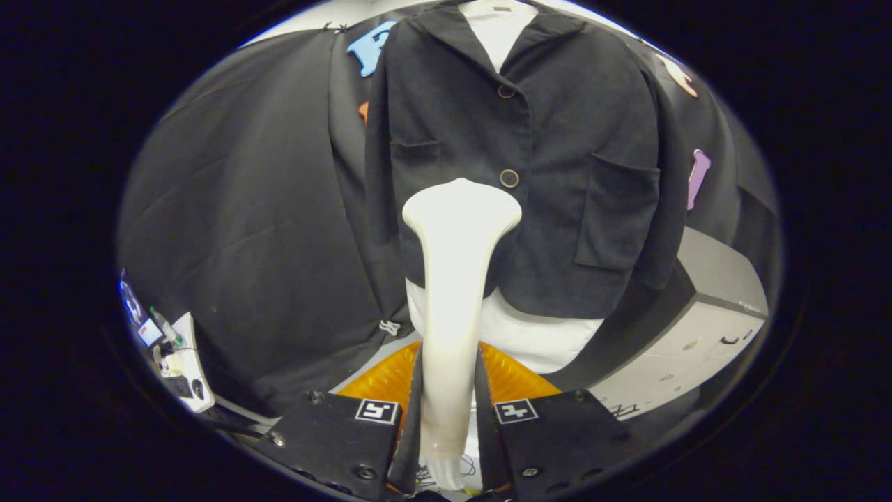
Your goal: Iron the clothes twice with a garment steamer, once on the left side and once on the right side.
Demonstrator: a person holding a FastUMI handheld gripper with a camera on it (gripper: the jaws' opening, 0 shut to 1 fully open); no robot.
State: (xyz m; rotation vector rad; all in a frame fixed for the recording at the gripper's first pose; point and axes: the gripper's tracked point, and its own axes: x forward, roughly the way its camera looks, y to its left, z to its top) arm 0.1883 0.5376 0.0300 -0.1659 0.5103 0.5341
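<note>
The tongs point(449, 418) are closed on the white garment steamer point(456, 279), both fingers pressing against the sides of its slim handle, which rises from between them and widens into a flat, flared head. That head sits against the front of a black jacket point(529, 160), just below and to the side of the lower of the two buttons point(509, 178) down its placket. The jacket has a notched collar and patch pockets on its front, and it hangs upright on a white mannequin torso point(536, 335), whose neck shows in the open collar and whose bare lower body shows below the hem. Just beyond the fingers, at the foot of the mannequin, lies an orange ribbed surface point(380, 380). Black cloth drapes behind and to both sides of the jacket. Off to one side stands a grey cabinet point(697, 328), and low on the other side a small white stand point(185, 362) holds a few small items too blurred to identify.
</note>
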